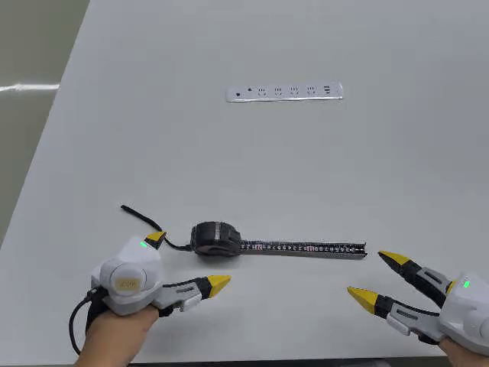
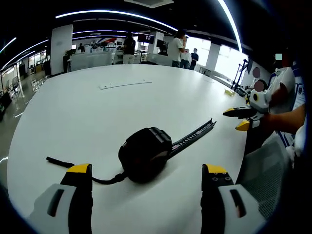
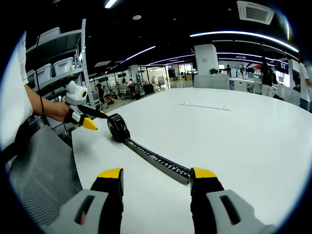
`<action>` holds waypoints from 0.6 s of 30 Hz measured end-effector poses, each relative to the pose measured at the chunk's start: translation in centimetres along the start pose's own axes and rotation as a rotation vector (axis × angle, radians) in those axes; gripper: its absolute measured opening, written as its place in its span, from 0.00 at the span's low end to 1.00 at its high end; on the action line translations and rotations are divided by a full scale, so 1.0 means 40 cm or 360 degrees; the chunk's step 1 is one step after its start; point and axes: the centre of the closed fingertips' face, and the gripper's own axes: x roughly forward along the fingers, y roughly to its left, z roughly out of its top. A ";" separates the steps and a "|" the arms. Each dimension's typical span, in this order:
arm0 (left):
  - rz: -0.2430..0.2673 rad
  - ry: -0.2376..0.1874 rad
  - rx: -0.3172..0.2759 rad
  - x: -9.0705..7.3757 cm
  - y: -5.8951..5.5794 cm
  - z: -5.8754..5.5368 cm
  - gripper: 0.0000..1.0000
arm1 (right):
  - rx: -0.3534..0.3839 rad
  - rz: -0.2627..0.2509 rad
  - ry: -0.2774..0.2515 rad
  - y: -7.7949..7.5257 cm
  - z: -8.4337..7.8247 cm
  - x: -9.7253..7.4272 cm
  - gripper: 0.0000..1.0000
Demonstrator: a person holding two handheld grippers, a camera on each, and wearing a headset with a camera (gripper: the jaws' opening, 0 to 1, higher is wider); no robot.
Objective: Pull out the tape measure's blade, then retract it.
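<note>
Status: black round-cased tape measure (image 1: 216,238) lies on the white tabletop (image 1: 229,153), at about 7 o'clock from centre in the head view. Its dark graduated metal blade (image 1: 306,248) is out, flat on the table, running from the case toward 3 o'clock. The thin black wrist strap (image 1: 141,218) trails off the case toward 10 o'clock.

Left gripper (image 1: 186,261): jaws spread, holding nothing. In the left gripper view the case sits just ahead, between the yellow tips, with a gap on both sides.

Right gripper (image 1: 377,277): jaws also apart, empty. It's at 4 o'clock, with the blade's end just beside the upper tip. In the right gripper view the end sits close to one jaw; can't tell if it touches.

Flush silver power strip (image 1: 284,92) at 12 o'clock, well apart, not involved.

Progress, my read: pull-out half looks done, since a good run of blade is showing. Nothing grips the blade yet it lies extended, so the lock is probably on (a guess, the switch isn't readable). Left to do: hold the case, release, let the blade run back in.
</note>
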 end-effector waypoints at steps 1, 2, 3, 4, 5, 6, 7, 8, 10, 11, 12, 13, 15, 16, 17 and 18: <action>0.0007 0.0005 -0.0015 0.004 0.000 0.001 0.92 | -0.0002 -0.0001 0.0001 -0.001 0.001 0.001 0.55; 0.0016 0.0007 -0.0027 0.006 0.000 0.003 0.93 | -0.0004 0.0000 0.0001 -0.001 0.002 0.001 0.55; 0.0020 0.0006 -0.0038 0.008 -0.001 0.004 0.93 | -0.0004 0.0000 0.0000 -0.002 0.003 0.002 0.55; 0.0029 0.0013 -0.0045 0.013 -0.003 0.005 0.93 | -0.0004 -0.0002 0.0000 -0.004 0.004 0.002 0.55; 0.0029 0.0017 -0.0042 0.017 -0.006 0.005 0.94 | -0.0006 -0.0003 0.0000 -0.007 0.004 0.002 0.55; 0.0030 0.0028 -0.0043 0.022 -0.009 0.004 0.94 | -0.0006 -0.0003 -0.0002 -0.010 0.006 0.002 0.55; 0.0031 0.0029 -0.0052 0.025 -0.010 0.004 0.94 | -0.0004 -0.0003 -0.0003 -0.012 0.006 0.002 0.55; 0.0035 0.0025 -0.0066 0.028 -0.010 0.006 0.94 | -0.0004 -0.0005 -0.0005 -0.014 0.007 0.002 0.55; 0.0057 0.0032 -0.0084 0.036 -0.007 0.006 0.94 | -0.0004 -0.0004 -0.0008 -0.016 0.009 0.003 0.55; 0.0073 0.0035 -0.0099 0.039 -0.005 0.005 0.94 | -0.0007 -0.0005 -0.0008 -0.018 0.009 0.003 0.55; 0.0082 0.0031 -0.0111 0.041 -0.003 0.005 0.95 | -0.0006 -0.0004 -0.0008 -0.018 0.009 0.003 0.55; 0.0086 0.0031 -0.0123 0.043 -0.003 0.005 0.94 | -0.0007 -0.0004 -0.0008 -0.019 0.009 0.004 0.55; 0.0104 0.0029 -0.0156 0.046 0.000 0.005 0.95 | -0.0007 -0.0001 -0.0006 -0.021 0.008 0.005 0.55; 0.0122 0.0035 -0.0164 0.047 0.004 0.004 0.95 | -0.0007 0.0002 -0.0004 -0.023 0.007 0.005 0.55; 0.0131 0.0031 -0.0180 0.048 0.006 0.006 0.95 | -0.0007 0.0004 -0.0004 -0.023 0.006 0.006 0.55; 0.0135 0.0031 -0.0220 0.049 0.006 0.006 0.95 | -0.0006 0.0006 -0.0003 -0.024 0.006 0.007 0.55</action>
